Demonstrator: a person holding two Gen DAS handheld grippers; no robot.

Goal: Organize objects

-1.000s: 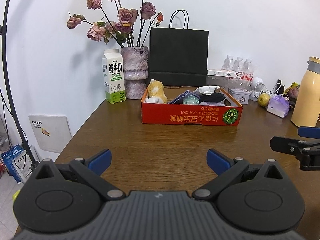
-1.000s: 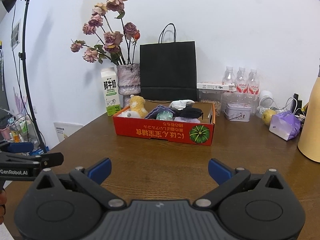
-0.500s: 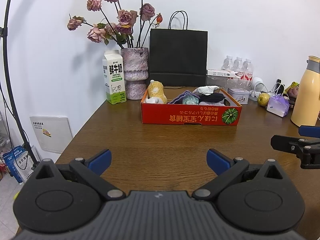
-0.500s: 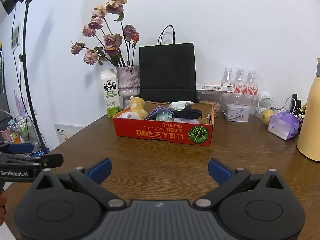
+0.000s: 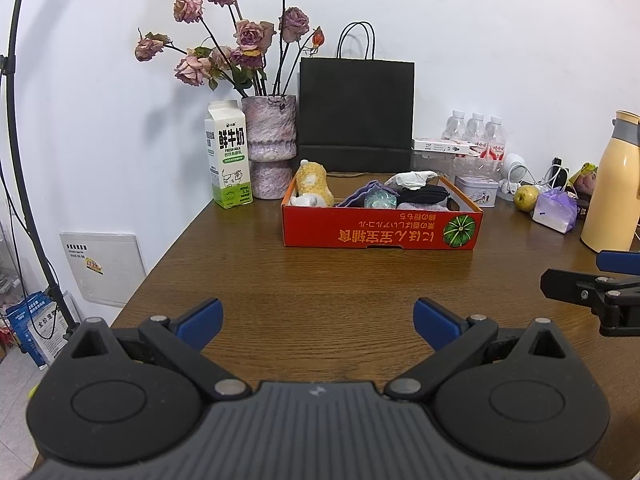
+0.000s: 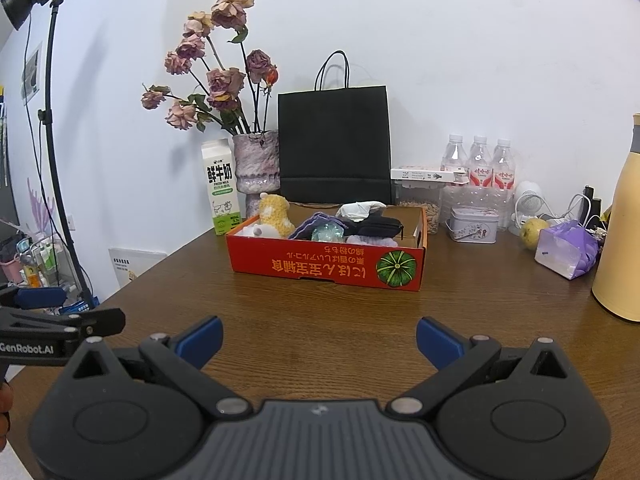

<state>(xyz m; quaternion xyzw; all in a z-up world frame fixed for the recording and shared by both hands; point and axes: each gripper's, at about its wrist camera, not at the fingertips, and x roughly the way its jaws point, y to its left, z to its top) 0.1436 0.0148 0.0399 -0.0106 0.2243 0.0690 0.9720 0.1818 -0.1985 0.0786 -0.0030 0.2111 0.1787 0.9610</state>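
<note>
A red cardboard box (image 5: 380, 232) sits mid-table, also in the right wrist view (image 6: 324, 266). It holds a yellow plush toy (image 5: 314, 184), a purple cloth (image 5: 366, 194), a teal ball (image 5: 380, 199), a black pouch (image 5: 426, 194) and a white tissue (image 5: 412, 178). My left gripper (image 5: 318, 318) is open and empty, above the table's near edge, well short of the box. My right gripper (image 6: 318, 338) is open and empty, also short of the box.
A milk carton (image 5: 228, 156), a vase of dried roses (image 5: 270, 148) and a black paper bag (image 5: 356, 114) stand at the back. Water bottles (image 5: 476, 136), a tin (image 5: 476, 192), a pear (image 5: 526, 198), a purple bag (image 5: 556, 210) and a yellow thermos (image 5: 612, 184) are on the right.
Both grippers have drifted slightly; the box looks marginally farther in the right wrist view. Nothing was taken hold of or let go.
</note>
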